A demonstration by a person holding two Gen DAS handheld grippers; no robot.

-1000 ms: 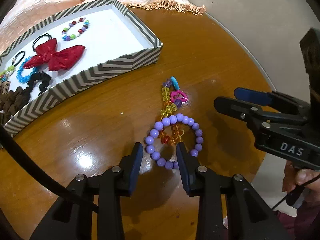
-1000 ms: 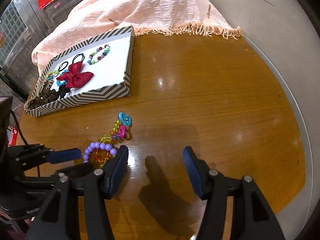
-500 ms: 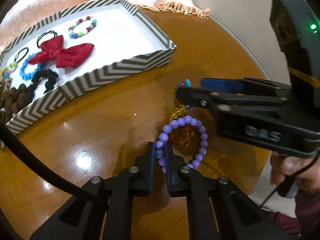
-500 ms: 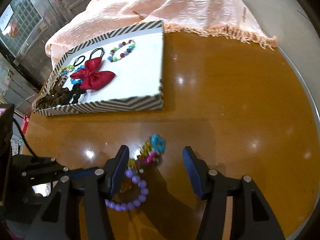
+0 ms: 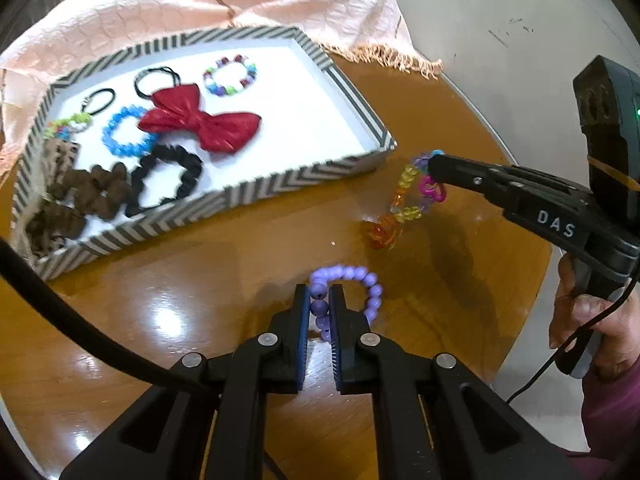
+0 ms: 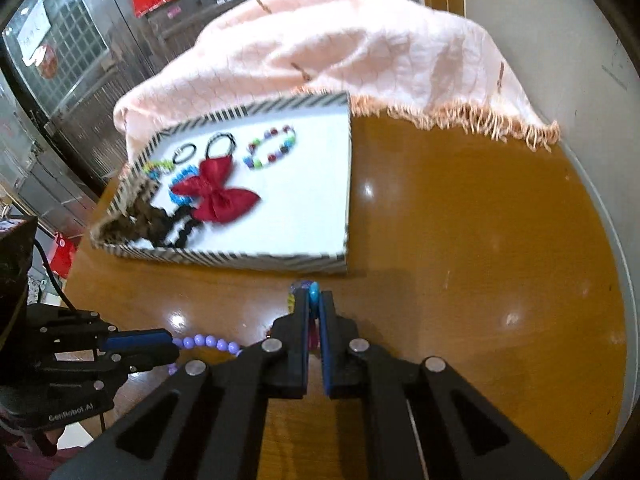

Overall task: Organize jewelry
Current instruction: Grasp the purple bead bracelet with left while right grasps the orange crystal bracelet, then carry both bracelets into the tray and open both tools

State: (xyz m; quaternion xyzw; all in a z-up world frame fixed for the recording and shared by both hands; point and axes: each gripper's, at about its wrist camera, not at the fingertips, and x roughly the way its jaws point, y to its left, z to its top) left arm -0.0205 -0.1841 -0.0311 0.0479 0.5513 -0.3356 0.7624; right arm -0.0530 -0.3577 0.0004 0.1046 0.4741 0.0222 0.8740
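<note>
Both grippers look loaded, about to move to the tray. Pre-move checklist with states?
1. Left gripper shut on purple bracelet: ok.
2. Right gripper shut on colourful bracelet: ok.
3. Bracelets untangled, apart: ok.
4. Colourful bracelet clear of the table: cannot tell.
5. Free white space in tray, right of the red bow: ok.
6. Tray wall cleared: not ok, both grippers sit low.

Both wrist views look down close along their fingers, sharing the striped tray point(image 5: 376, 128) and table point(image 6: 480, 240).
</note>
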